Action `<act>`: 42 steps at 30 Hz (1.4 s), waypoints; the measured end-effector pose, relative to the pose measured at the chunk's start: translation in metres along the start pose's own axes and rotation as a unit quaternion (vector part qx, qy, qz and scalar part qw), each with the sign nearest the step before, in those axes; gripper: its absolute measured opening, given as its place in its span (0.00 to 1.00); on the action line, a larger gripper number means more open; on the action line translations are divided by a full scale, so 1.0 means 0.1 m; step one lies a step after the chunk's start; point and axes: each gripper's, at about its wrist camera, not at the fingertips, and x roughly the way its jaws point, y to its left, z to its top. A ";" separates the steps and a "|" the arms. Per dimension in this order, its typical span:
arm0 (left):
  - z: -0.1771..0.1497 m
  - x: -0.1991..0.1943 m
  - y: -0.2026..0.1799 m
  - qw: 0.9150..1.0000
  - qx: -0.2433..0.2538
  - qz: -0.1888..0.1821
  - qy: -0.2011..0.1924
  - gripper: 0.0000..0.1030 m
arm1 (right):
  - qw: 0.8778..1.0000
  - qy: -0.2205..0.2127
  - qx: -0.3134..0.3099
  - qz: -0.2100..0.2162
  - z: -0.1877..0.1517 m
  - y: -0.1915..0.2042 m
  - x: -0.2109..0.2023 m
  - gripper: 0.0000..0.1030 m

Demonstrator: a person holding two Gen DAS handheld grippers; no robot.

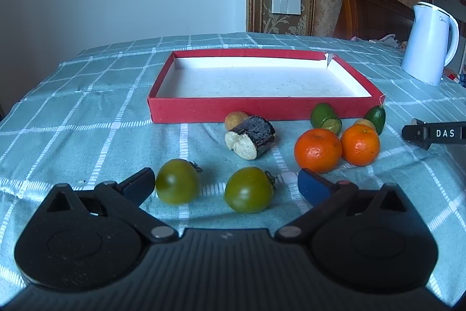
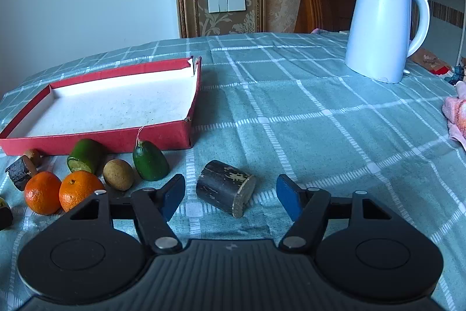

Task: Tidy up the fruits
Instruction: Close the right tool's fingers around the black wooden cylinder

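My left gripper [image 1: 225, 182] stands open low over the checked cloth, with two green tomatoes [image 1: 177, 185] [image 1: 247, 190] between its fingers and no pad pressing on them. Beyond lie a dark sugarcane piece [image 1: 250, 140], two oranges [image 1: 317, 149] [image 1: 359, 145] and two green cucumber pieces [image 1: 324, 117], all in front of the red tray [image 1: 256, 110]. My right gripper [image 2: 230, 193] is open around a second dark sugarcane piece [image 2: 224, 188], with gaps on both sides. To its left are the oranges [image 2: 80, 188], a brown round fruit [image 2: 118, 174] and the tray [image 2: 116, 136].
A white kettle [image 2: 378, 25] stands at the back right of the table. A pink cloth [image 2: 454, 112] lies at the right edge. Behind the table are a wooden headboard and a patterned wall. One finger of the right gripper [image 1: 434, 133] shows at the right of the left wrist view.
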 end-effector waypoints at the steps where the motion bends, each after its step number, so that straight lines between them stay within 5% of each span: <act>1: 0.00 0.00 0.00 1.000 0.000 0.000 0.001 1.00 | 1.000 0.001 0.000 0.000 0.00 0.01 0.01 0.67; 17: -0.01 0.02 0.05 1.000 -0.006 -0.004 0.002 1.00 | 1.000 0.007 0.006 -0.004 0.00 0.03 0.08 0.66; 28: -0.03 0.04 0.08 1.000 -0.007 -0.008 0.000 1.00 | 1.000 0.008 0.007 -0.009 -0.01 0.04 0.11 0.42; 42: -0.09 -0.11 0.18 0.999 0.016 0.003 -0.033 1.00 | 1.000 -0.001 0.019 -0.004 -0.04 0.01 0.07 0.41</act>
